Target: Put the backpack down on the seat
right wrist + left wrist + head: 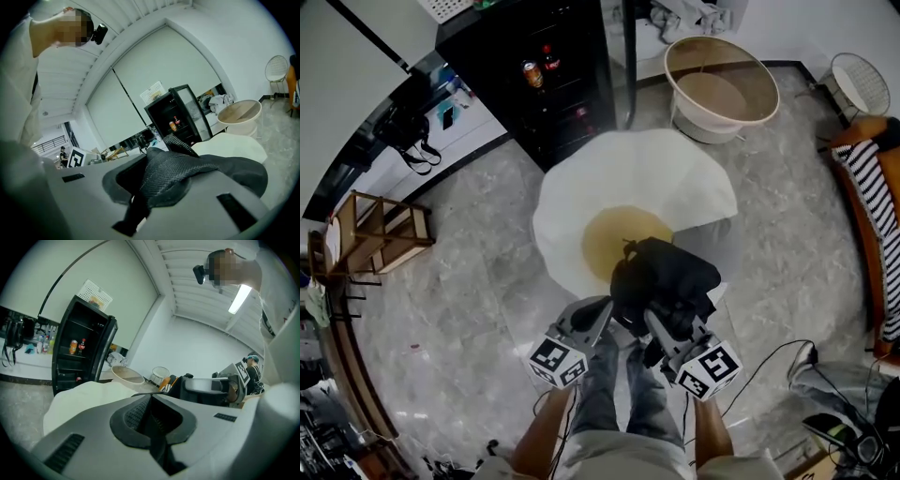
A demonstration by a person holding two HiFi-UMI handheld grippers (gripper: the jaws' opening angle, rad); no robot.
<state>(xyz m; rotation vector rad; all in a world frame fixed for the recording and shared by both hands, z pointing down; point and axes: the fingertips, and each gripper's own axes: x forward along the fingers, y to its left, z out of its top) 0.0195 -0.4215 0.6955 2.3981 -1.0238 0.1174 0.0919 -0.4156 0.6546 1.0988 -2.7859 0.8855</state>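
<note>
A round white chair with a tan seat stands in front of me in the head view. The black backpack hangs over the seat's near edge. My right gripper is shut on a fold of the backpack's black mesh fabric, which bulges out between its jaws. My left gripper sits at the backpack's lower left edge. In the left gripper view its jaws are closed to a dark slit; I cannot tell whether anything is pinched there.
A black open cabinet with cans stands behind the chair, with a beige tub chair to its right. An orange sofa with striped cloth is at the right, and a wooden rack at the left. Cables lie by my legs.
</note>
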